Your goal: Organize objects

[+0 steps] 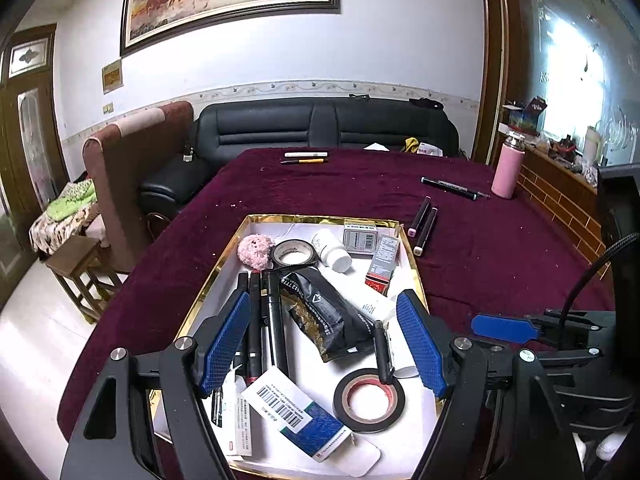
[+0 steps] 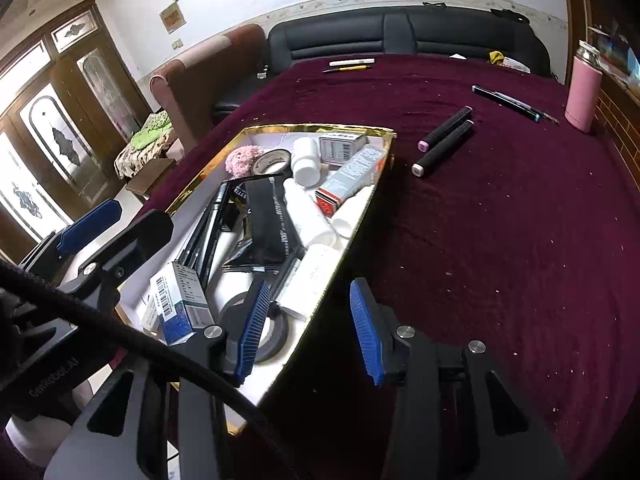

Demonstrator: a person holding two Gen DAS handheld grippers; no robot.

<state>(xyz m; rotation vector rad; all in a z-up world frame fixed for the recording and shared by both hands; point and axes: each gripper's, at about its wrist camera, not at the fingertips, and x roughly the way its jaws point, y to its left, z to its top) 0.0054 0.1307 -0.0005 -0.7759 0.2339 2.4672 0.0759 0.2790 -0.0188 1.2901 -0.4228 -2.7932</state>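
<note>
A gold-rimmed white box (image 1: 412,256) sits on the maroon tablecloth. It holds a black tape roll (image 1: 368,400), a black pouch (image 1: 328,312), black pens (image 1: 256,320), a blue-and-white carton (image 1: 296,412), a pink plush (image 1: 254,250) and a white bottle (image 1: 332,248). My left gripper (image 1: 322,342) hangs open above these contents, with nothing between its pads. My right gripper (image 2: 310,330) is open over the box's right rim (image 2: 320,304), gripping nothing. Two black markers with pink ends (image 2: 444,140) lie on the cloth to the right of the box.
More pens lie at the far edge (image 1: 306,158) and toward the right (image 1: 452,188). A pink flask (image 1: 508,168) stands at the table's right edge. A black sofa (image 1: 320,124) and a brown chair (image 1: 132,168) stand behind the table.
</note>
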